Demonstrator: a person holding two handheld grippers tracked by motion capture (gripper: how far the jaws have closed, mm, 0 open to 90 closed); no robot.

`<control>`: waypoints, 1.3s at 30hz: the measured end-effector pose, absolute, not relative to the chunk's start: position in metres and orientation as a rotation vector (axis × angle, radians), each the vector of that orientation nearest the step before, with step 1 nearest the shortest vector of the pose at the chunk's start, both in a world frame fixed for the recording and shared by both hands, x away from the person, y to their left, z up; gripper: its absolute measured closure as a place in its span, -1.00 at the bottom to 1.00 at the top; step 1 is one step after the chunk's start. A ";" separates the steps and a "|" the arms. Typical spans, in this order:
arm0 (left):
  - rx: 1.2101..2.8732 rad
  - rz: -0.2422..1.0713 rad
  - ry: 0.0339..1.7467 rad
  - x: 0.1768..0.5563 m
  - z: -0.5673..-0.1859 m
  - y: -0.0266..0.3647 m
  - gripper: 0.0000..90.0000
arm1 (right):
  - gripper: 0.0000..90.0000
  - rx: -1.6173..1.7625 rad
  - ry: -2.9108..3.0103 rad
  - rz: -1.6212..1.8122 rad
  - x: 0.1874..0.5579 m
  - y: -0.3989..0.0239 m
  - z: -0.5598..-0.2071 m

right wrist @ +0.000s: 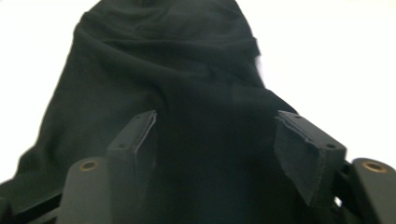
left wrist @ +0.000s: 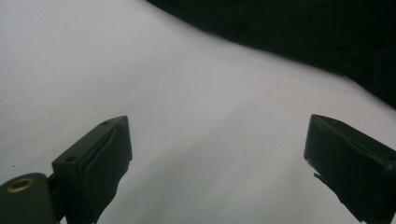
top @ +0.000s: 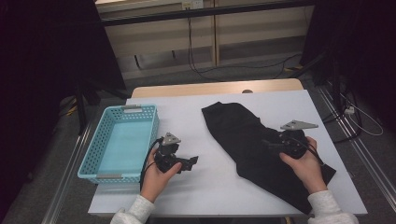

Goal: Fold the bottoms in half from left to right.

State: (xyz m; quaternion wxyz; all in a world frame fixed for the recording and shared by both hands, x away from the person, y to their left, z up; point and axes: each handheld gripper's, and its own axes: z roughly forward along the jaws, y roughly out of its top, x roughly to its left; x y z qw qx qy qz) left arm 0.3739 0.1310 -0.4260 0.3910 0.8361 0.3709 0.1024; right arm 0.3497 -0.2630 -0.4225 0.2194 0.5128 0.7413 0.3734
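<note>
A black cloth (top: pixel 243 135) lies crumpled across the right half of the white table (top: pixel 187 112), running from the middle back to the front right corner. My right gripper (top: pixel 272 143) hovers over its middle, held in the person's right hand. In the right gripper view the jaws of that gripper (right wrist: pixel 215 140) stand apart, open, with the cloth (right wrist: pixel 177 60) spread beneath and beyond them and nothing pinched. My left gripper (top: pixel 190 161) rests low over bare table, left of the cloth. It (left wrist: pixel 217 154) is open and empty, with the cloth's edge (left wrist: pixel 303 32) farther off.
A light blue perforated basket (top: pixel 126 108) stands at the table's left edge, close beside the left hand. Behind the table are a dark stand leg (top: pixel 86 93), trailing cables (top: pixel 201 70) on the floor and a low wall.
</note>
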 end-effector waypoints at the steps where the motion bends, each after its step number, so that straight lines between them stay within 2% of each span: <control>1: 2.118 0.263 0.947 0.373 -0.426 0.131 -0.83 | -0.32 1.423 2.049 1.049 0.351 -0.261 -0.422; 6: 2.127 0.268 0.944 0.371 -0.427 0.129 -0.83 | -0.34 1.426 2.047 1.090 0.357 -0.247 -0.420; 9: 2.128 0.275 0.934 0.369 -0.426 0.127 -0.83 | -0.43 1.449 2.035 1.105 0.363 -0.239 -0.418; 30: 2.110 0.274 0.990 0.366 -0.429 0.144 -0.84 | -0.48 1.323 2.154 1.108 0.386 -0.177 -0.425; 33: 2.107 0.270 0.992 0.366 -0.429 0.145 -0.83 | -0.56 1.331 2.153 1.106 0.390 -0.170 -0.429; 39: 2.103 0.272 0.996 0.365 -0.429 0.146 -0.83 | -0.50 1.298 2.170 1.096 0.397 -0.151 -0.440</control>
